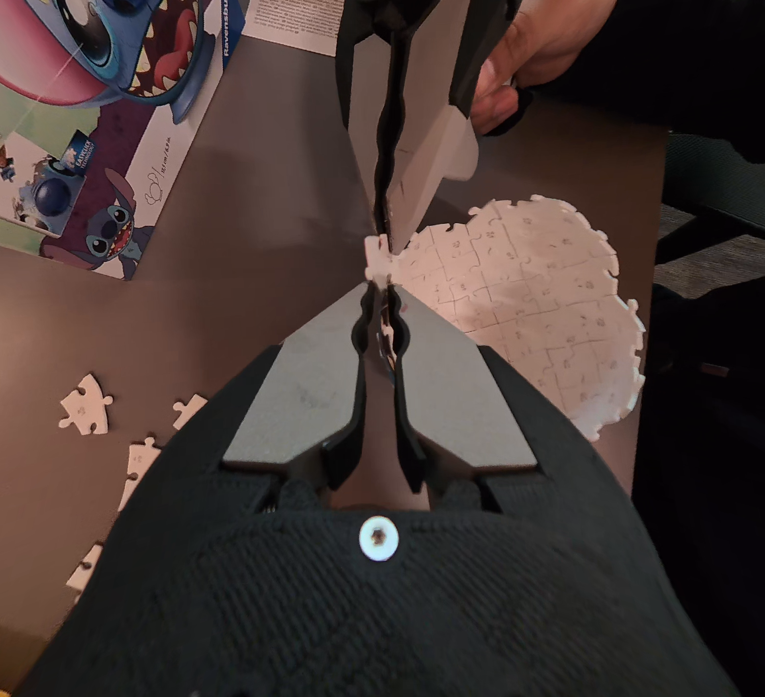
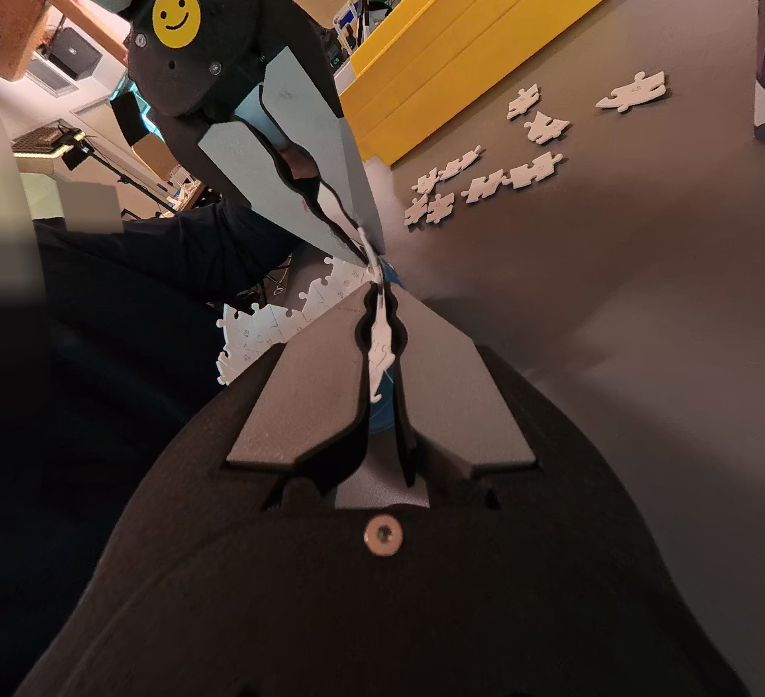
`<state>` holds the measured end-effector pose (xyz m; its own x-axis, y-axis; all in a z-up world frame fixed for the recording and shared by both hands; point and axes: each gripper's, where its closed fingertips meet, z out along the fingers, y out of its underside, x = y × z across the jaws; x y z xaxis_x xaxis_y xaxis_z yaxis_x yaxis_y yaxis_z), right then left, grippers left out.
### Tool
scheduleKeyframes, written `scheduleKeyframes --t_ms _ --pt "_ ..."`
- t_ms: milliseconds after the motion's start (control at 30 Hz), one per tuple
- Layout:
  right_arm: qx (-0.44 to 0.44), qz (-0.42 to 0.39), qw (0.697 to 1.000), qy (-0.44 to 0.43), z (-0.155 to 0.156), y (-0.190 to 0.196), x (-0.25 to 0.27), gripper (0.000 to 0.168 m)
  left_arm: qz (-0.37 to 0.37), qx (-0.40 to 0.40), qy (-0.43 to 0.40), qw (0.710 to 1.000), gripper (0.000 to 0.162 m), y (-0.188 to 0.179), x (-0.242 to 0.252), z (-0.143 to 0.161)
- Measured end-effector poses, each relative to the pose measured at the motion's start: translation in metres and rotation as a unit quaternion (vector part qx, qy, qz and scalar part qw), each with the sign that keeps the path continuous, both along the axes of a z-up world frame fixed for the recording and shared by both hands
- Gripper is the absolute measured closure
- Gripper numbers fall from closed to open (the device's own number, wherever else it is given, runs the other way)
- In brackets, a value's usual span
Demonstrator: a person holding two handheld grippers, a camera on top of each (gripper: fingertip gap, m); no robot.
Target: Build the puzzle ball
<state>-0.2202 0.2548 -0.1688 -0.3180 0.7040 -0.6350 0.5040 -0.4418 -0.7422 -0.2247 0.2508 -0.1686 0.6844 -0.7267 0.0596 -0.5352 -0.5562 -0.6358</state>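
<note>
While both grippers meet tip to tip above the table (image 1: 256, 197), the left gripper (image 1: 380, 290) is pinched narrow on the rim of the assembled puzzle shell (image 1: 534, 296), and the right gripper (image 2: 381, 294) is clamped on a single puzzle piece (image 2: 381, 340), presumably so one steadies the curved sheet as the other presses the piece into its edge. The shell hangs off the table, white underside showing. The left wrist view alone shows the puzzle box (image 1: 103, 89), an instruction sheet (image 1: 298, 2) and the hand (image 1: 534, 40) on the right gripper. Only the right wrist view shows the yellow box (image 2: 476, 44) and the full scatter of loose pieces (image 2: 492, 176).
</note>
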Motion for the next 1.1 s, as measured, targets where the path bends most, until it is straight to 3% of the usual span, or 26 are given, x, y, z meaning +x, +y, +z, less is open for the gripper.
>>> scheduleKeyframes --t_ms 267,700,1100 --pt "-0.006 0.013 1.0 -0.009 -0.003 -0.005 0.001 0.162 -0.001 -0.007 -0.023 1.0 0.159 -0.001 0.001 0.005" --pt "-0.001 -0.006 1.0 0.013 0.005 0.002 -0.001 0.168 -0.014 -0.02 0.001 1.0 0.156 -0.008 -0.002 -0.002" --pt "-0.016 0.014 1.0 0.012 0.006 -0.004 0.002 0.168 -0.013 -0.009 -0.034 0.999 0.159 -0.006 0.002 0.011"
